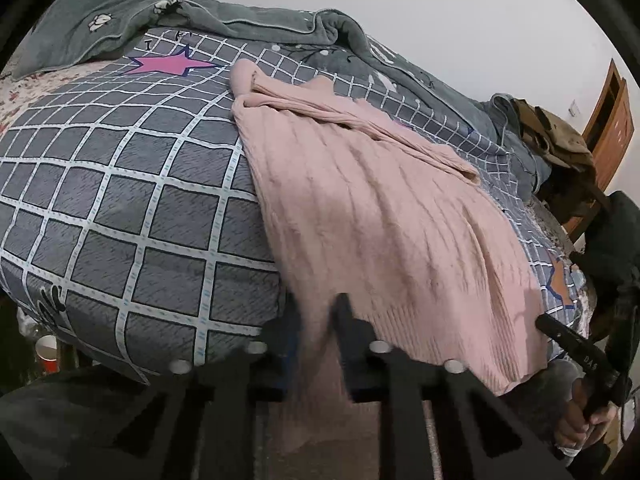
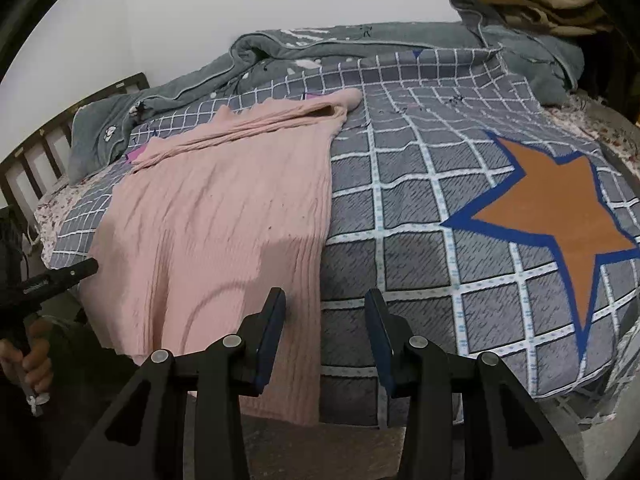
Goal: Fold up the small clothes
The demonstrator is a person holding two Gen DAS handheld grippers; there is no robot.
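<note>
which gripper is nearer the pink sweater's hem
Left. The left gripper has the pink sweater hem between its fingers; the right gripper is open just beside the hem's corner, over the checked quilt.

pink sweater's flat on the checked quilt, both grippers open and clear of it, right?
Not quite. The right gripper is open, gripping nothing, but the left gripper is shut on the hem of the pink sweater, as the left wrist view shows. The sweater does lie on the checked quilt.
</note>
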